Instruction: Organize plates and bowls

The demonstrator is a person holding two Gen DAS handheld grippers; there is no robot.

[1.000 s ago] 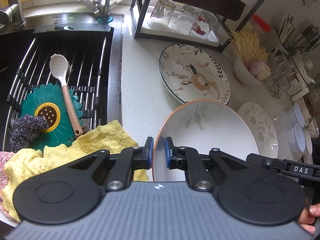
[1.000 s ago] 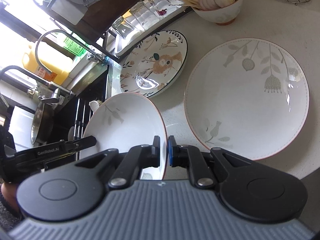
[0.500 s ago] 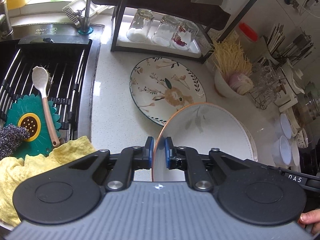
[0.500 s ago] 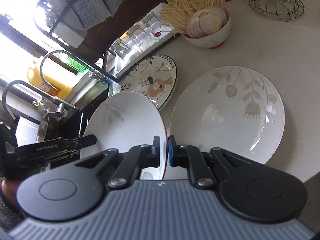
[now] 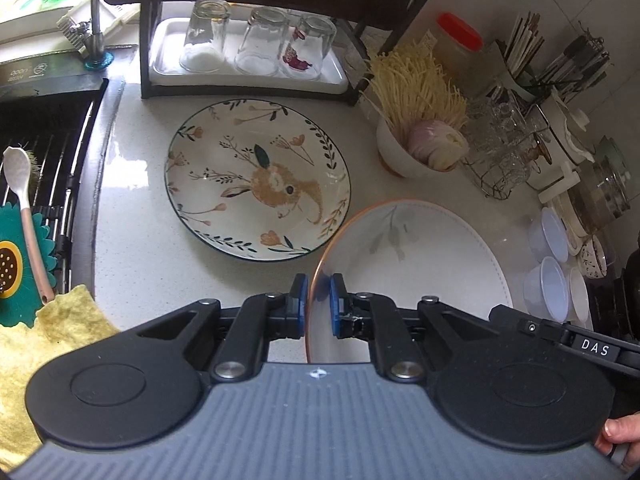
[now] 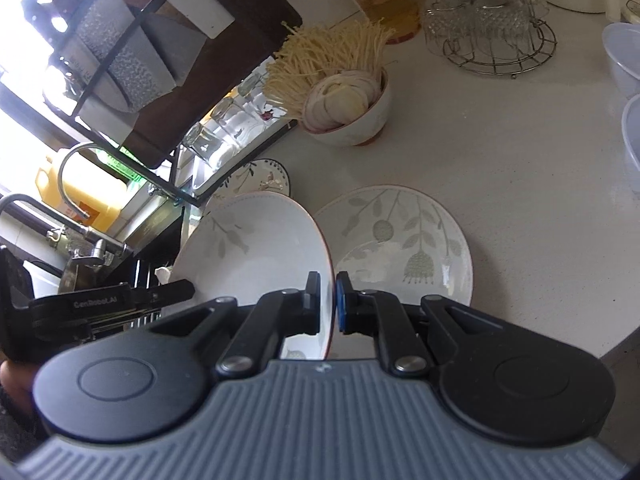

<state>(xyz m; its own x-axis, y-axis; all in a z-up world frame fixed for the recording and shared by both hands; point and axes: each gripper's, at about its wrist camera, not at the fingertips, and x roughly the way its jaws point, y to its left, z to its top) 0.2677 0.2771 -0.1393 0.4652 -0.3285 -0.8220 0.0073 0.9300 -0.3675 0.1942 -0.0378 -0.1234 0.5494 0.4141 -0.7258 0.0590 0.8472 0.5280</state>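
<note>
While my left gripper [image 5: 318,300] and right gripper [image 6: 327,303] clamp opposite rims of the white plate [image 6: 256,248], the leaf-patterned plate [image 6: 404,236] lies just right, toward the countertop [image 6: 520,184] front edge

Pale speckled stone countertop [image 5: 144,248], edged on the left by the dark sink. Lying flat on it: round floral plate with a rabbit motif [image 5: 258,178], round white plate with grey leaf print [image 6: 400,240], white bowl of noodles and sliced onion [image 6: 352,120], wire stand of glassware [image 6: 496,40], black rack with upturned glasses [image 5: 248,80].
</note>
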